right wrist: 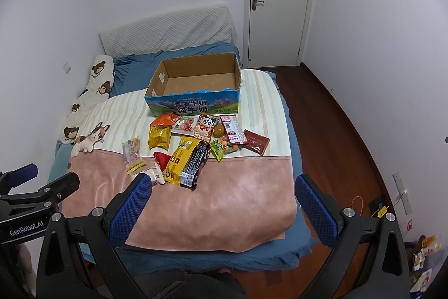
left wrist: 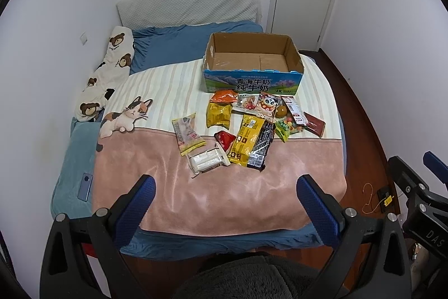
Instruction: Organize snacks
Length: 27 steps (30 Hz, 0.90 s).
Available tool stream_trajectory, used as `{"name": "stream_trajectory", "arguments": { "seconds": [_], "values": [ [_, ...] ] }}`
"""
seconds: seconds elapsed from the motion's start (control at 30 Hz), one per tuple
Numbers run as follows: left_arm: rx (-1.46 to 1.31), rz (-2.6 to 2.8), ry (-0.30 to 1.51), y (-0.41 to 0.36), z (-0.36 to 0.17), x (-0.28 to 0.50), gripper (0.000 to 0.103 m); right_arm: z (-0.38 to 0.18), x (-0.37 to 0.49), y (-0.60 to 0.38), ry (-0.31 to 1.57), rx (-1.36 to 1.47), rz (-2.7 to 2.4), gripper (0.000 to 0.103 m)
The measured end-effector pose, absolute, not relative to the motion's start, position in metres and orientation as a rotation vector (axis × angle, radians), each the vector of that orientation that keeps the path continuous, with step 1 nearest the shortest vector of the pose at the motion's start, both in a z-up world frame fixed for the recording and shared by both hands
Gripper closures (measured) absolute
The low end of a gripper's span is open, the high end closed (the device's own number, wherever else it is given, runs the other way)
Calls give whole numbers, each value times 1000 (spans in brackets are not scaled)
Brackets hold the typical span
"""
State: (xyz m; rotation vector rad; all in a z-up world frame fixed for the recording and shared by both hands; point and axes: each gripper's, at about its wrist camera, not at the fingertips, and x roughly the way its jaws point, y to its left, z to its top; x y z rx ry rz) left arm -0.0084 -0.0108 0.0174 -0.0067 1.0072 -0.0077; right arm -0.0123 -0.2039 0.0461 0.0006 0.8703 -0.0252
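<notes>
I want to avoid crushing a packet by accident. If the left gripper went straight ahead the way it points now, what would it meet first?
Probably the bare pink blanket: the open left gripper aims down at it, just short of the white wrapped snack. Depth is unclear, so it may touch that packet first.

box (left wrist: 252,86): 1 | snack packets (left wrist: 246,142): about 12 | phone (left wrist: 85,187): 1 | tongs (left wrist: 226,203): 2

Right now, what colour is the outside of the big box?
Blue, with a green mountain picture and white writing on the box. The left wrist view shows it best.
</notes>
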Motion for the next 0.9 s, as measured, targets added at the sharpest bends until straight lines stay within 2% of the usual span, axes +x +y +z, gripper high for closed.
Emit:
{"name": "stream_trajectory", "arguments": {
  "seconds": [0.9],
  "values": [
    [-17,-5,1029,-8,10,-10,0,47,-1,-208,879,-1,-22,0]
  ]
}}
